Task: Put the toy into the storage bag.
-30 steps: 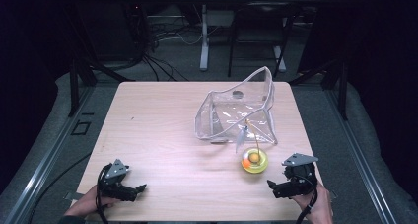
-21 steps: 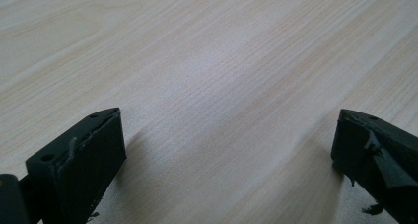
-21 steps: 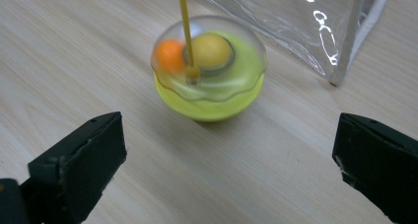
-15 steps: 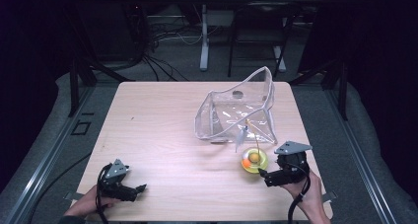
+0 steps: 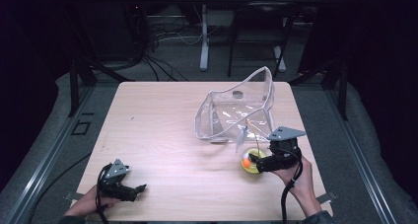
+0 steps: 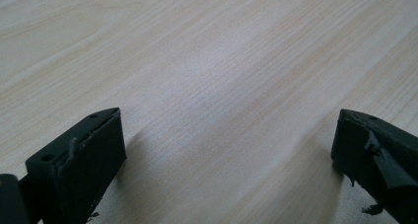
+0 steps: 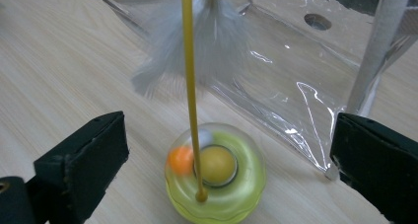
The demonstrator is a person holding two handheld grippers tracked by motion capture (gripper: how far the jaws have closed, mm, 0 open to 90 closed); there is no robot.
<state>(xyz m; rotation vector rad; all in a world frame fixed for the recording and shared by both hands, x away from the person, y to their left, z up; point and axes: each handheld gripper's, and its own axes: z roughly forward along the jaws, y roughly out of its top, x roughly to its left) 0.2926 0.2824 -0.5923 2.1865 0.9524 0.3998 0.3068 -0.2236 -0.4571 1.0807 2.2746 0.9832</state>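
A round yellow-green toy (image 5: 249, 163) with an orange ball in it stands on the wooden table (image 5: 157, 120), right of centre. A thin yellow stick (image 7: 190, 86) rises from the toy (image 7: 217, 184) and carries a white feather (image 7: 217, 41). My right gripper (image 5: 255, 160) is at the toy's right side. In the right gripper view it (image 7: 229, 145) is open, one jaw on each side of the toy, not touching it. My left gripper (image 5: 140, 188) lies near the front left edge. It (image 6: 226, 150) is open over bare wood.
A clear plastic pouch (image 5: 236, 110) with white trim stands open just behind the toy, and its near wall (image 7: 305, 76) is close to the right jaw. Dark floor and cables surround the table.
My right gripper has moved left and forward from the table's front right up to the toy, so its jaws now flank it. The left gripper has stayed put.
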